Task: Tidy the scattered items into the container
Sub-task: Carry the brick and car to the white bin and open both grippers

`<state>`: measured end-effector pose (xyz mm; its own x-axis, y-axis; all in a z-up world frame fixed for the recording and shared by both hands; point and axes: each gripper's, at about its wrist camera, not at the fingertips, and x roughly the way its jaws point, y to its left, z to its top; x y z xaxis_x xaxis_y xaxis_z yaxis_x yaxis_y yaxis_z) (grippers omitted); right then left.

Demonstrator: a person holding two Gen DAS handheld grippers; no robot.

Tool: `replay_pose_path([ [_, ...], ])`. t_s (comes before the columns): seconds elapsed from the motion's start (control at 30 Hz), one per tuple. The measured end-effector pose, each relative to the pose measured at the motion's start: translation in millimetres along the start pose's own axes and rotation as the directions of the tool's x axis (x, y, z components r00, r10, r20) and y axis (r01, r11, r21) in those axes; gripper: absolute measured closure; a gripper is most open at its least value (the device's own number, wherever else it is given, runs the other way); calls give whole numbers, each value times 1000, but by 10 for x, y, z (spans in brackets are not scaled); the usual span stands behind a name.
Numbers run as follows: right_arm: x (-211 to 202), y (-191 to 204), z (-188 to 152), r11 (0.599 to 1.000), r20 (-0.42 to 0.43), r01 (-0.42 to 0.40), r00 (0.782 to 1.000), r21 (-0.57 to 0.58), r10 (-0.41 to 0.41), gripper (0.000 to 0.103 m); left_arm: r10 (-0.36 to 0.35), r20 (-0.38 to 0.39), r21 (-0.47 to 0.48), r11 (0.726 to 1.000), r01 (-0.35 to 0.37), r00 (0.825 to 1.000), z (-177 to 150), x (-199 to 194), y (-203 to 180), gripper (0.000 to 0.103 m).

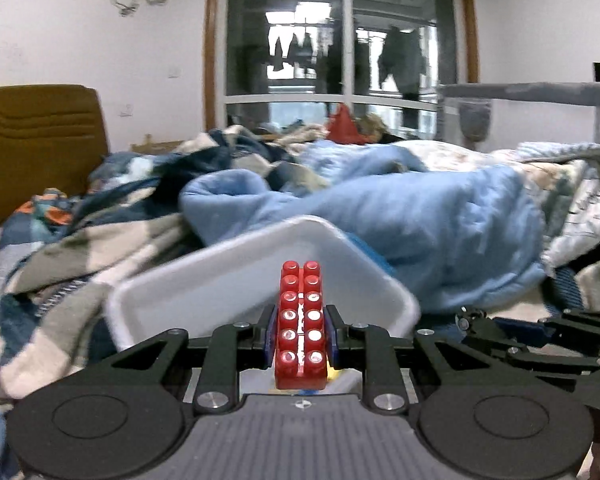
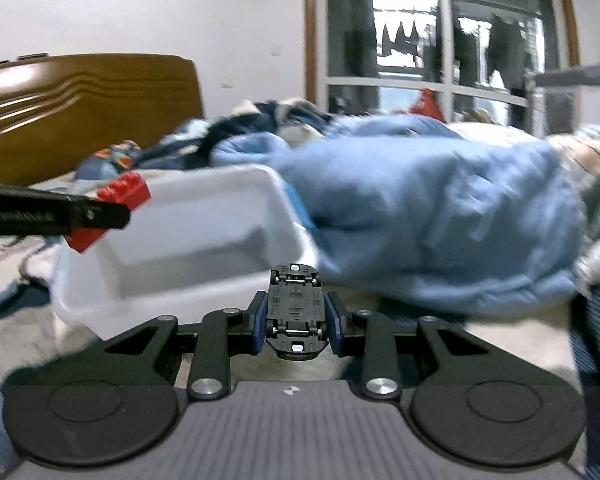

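My left gripper (image 1: 300, 334) is shut on a long red toy brick (image 1: 301, 322), studs up, held over the near rim of a white plastic bin (image 1: 172, 284) on the bed. In the right wrist view the same brick (image 2: 112, 208) and the left gripper's fingers (image 2: 100, 214) hang over the left edge of the bin (image 2: 172, 236). My right gripper (image 2: 296, 318) is shut on a black toy car (image 2: 296, 310), underside and wheels showing, just in front of the bin's near right corner. The right gripper (image 1: 512, 340) also shows at the right in the left wrist view.
A rumpled light blue blanket (image 1: 420, 220) lies right behind and to the right of the bin. Patterned bedding (image 1: 80, 240) spreads to the left. A brown wooden headboard (image 2: 80, 104) stands at the left, and a large window (image 1: 340, 48) is behind the bed.
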<state>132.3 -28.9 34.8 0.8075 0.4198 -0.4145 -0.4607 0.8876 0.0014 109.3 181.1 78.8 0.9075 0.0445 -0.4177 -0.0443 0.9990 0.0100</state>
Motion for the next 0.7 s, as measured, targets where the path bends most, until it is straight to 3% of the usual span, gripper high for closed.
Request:
replay_pose_path([
  [0.23, 431, 417, 220, 996, -9, -63, 998, -66, 63, 70, 91, -27, -17, 996, -91, 996, -76, 155, 258, 76],
  [0.5, 975, 589, 274, 996, -112, -85, 990, -26, 82, 69, 124, -128, -41, 991, -131, 984, -329, 507, 363, 72],
  [0.57, 986, 604, 244, 996, -120, -86, 989, -20, 83, 63, 127, -137, -51, 990, -135, 982, -367, 510, 397, 58],
  [0.63, 934, 597, 208, 996, -111, -84, 991, -20, 81, 43, 122, -131, -66, 989, -131, 984, -387, 468, 424, 49],
  [0.7, 850, 566, 180, 998, -88, -66, 994, -23, 64, 39, 136, -113, -56, 988, -143, 984, -367, 405, 409, 33],
])
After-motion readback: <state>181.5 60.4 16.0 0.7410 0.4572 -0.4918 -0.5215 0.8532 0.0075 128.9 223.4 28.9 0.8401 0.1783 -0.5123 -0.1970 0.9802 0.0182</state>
